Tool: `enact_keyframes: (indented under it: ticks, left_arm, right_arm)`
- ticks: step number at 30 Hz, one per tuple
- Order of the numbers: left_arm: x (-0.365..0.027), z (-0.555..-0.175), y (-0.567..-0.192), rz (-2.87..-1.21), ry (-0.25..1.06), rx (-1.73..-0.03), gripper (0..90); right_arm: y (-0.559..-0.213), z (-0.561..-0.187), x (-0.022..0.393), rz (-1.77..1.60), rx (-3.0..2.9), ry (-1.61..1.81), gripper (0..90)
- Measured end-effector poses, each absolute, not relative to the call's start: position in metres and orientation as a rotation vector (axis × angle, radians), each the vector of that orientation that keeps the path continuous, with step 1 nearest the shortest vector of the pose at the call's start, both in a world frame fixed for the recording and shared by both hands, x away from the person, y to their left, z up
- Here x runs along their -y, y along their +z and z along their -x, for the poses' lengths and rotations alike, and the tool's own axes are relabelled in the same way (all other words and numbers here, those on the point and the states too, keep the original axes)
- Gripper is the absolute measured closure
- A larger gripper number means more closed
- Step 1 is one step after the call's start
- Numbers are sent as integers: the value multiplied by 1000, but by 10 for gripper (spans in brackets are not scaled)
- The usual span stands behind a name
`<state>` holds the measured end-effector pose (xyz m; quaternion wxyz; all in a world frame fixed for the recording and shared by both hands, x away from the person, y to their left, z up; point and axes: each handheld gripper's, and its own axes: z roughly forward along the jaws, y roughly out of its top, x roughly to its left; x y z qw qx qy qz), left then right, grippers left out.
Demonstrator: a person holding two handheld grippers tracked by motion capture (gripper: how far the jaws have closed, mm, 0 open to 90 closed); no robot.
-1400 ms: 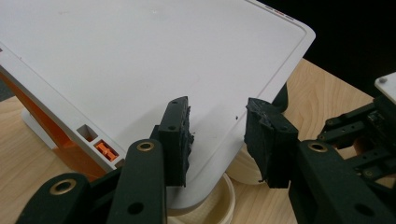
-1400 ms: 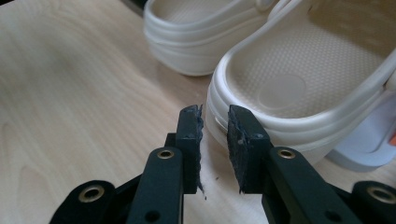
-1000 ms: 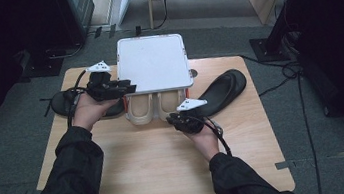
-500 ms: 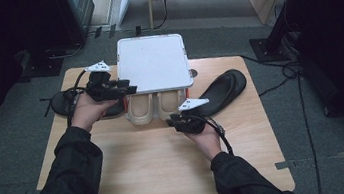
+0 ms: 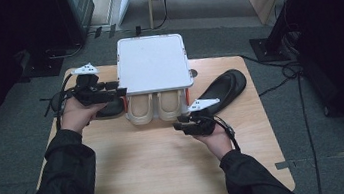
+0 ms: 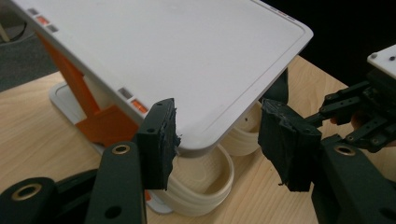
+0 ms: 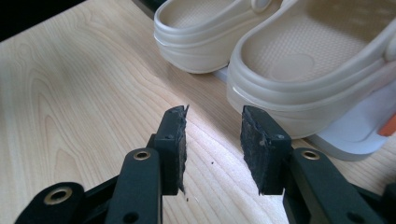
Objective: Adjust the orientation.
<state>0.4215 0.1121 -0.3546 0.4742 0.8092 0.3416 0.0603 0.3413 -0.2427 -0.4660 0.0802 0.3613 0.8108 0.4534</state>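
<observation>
A light wooden table [image 5: 170, 173] carries everything. At its far middle stands a white box with a flat white lid [image 5: 153, 63] raised on orange hinges [image 6: 100, 122], tilted up so its near edge hangs over what lies inside. Its long axis runs away from the person, and the lid overhangs the table's far edge.

Under the lid's near edge sit two cream clogs [image 5: 156, 107], side by side and touching, heels toward the person, their long axes running front to back; the toes are hidden beneath the lid. They rest on the box's white base [image 7: 355, 135].

To the right of the box a black sandal [image 5: 222, 88] lies flat on the table, its long axis slanting from near-left to far-right. Another dark shoe [image 5: 111, 108] lies just left of the box, mostly covered by the left hand's tool.

The left gripper [image 6: 219, 135] is at the lid's near-left corner with its jaws wide apart, one on each side of the corner; the left pad seems to touch the lid's edge, but they clamp nothing.

The right gripper [image 7: 212, 149] hovers low over bare wood just in front of the right clog's heel, jaws parted and empty.
</observation>
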Motion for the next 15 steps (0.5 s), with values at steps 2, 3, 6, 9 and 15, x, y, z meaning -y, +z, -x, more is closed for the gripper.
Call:
enact_keyframes:
  ticks: [2, 3, 6, 9, 15]
  left_arm:
    - [-117, -421, -358, -1973, 154, -856, 468]
    - [-119, -420, -359, -1967, 155, -868, 468]
    - [-126, -419, -363, -1956, 170, -884, 468]
    - [-132, -417, -369, -1951, 184, -896, 464]
    - [-144, -414, -384, -1948, 196, -935, 465]
  right_arm:
    - [-464, -340, 245, -1072, -2417, 1369, 607]
    - [-463, -340, 247, -1063, -2414, 1377, 605]
    - [-460, -339, 253, -1049, -2415, 1383, 596]
    - [-460, -339, 262, -1026, -2404, 1368, 590]
    - [-458, -340, 277, -1045, -2363, 1407, 590]
